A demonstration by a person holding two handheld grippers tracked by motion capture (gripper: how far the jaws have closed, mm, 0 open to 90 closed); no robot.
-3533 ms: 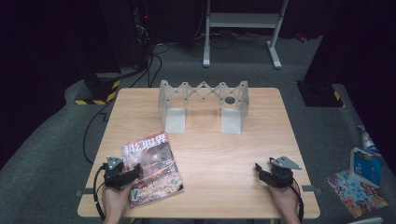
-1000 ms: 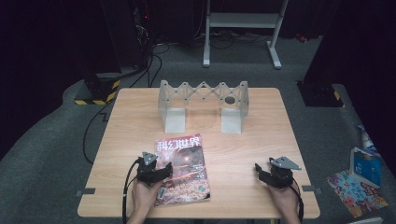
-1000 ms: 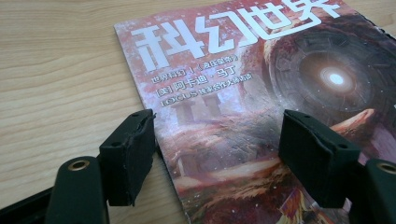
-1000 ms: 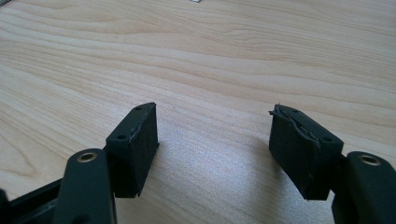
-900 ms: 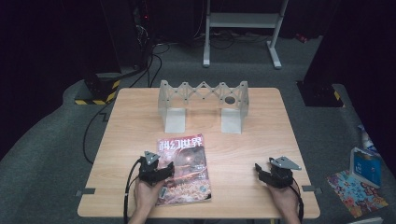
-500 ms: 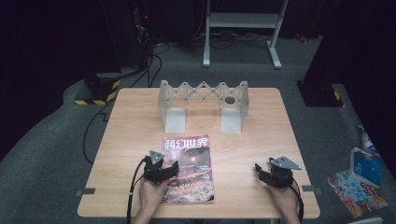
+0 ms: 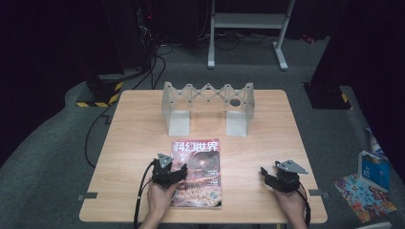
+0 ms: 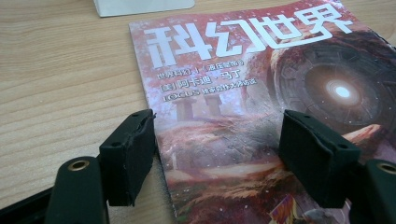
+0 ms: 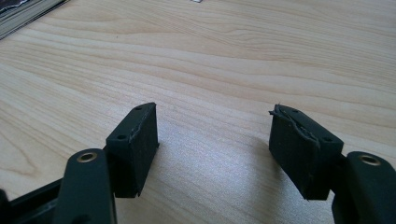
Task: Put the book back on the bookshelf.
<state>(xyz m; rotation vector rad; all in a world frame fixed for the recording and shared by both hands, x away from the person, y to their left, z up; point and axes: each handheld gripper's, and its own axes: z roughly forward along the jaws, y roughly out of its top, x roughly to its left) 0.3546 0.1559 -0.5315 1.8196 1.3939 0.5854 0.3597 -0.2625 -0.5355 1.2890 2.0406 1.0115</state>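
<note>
Left gripper (image 7: pixel 177 172) fingers released, straddling the magazine's (image 7: pixel 200 171) left edge, flat near the counter's (image 7: pixel 143 129) front edge. Right gripper (image 7: pixel 267 175) released over bare wood, well apart, near the front-right corner.

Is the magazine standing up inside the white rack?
No, the magazine lies flat on the table, in front of the white rack and apart from it.
</note>
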